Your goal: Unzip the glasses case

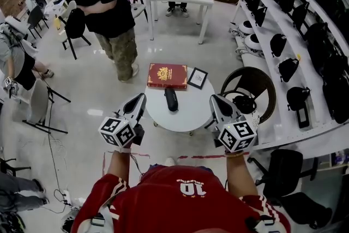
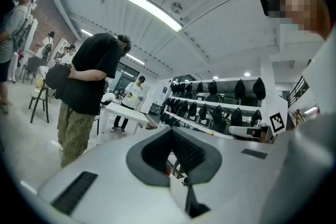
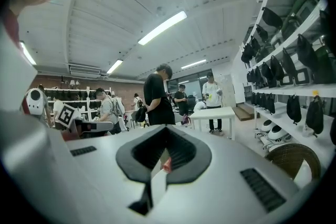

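The black zipped glasses case (image 1: 171, 99) lies lengthwise in the middle of a small round white table (image 1: 191, 114). Both grippers hover level at the table's near rim, one on each side of the case and apart from it. My left gripper (image 1: 142, 97) has its jaws together with nothing between them; its own view shows the same closed jaws (image 2: 170, 157). My right gripper (image 1: 213, 97) also tapers to a closed point, and its pads meet in the right gripper view (image 3: 164, 159). In both gripper views the jaws hide the case.
A red book (image 1: 167, 75) and a small framed picture (image 1: 197, 78) lie at the table's far edge. A person in black (image 1: 106, 3) stands beyond it on the left. A wicker chair (image 1: 250, 84) and shelves of black bags (image 1: 297, 19) are on the right.
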Tool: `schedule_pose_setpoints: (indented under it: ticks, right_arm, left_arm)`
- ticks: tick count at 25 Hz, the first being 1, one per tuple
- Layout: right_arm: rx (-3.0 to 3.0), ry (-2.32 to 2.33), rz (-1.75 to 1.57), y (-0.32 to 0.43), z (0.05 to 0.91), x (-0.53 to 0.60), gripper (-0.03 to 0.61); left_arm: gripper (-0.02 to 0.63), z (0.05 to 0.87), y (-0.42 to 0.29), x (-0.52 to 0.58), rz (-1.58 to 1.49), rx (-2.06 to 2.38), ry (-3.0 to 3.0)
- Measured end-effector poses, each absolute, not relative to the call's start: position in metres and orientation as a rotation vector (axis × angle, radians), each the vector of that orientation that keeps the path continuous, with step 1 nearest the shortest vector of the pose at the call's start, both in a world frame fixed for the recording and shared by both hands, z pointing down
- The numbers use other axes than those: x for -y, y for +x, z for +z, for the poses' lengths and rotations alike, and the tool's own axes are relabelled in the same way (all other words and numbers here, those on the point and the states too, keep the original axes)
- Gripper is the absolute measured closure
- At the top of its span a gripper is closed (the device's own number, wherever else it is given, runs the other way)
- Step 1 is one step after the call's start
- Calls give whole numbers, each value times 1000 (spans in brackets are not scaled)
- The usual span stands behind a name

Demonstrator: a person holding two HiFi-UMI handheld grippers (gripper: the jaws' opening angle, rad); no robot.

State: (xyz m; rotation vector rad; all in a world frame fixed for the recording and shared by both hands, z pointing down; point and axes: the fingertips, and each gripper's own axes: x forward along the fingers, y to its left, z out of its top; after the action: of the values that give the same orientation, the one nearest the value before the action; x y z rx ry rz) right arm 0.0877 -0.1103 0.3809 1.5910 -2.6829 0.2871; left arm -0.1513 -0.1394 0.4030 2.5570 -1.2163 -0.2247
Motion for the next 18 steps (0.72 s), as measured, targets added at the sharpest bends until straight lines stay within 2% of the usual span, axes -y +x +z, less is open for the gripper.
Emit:
schedule_pose_setpoints:
  ticks: [18]
  right_arm:
    - [2701,1554,302,69,388,145,565]
  left_arm:
    - [607,409,-148,165,-217,1187,2574]
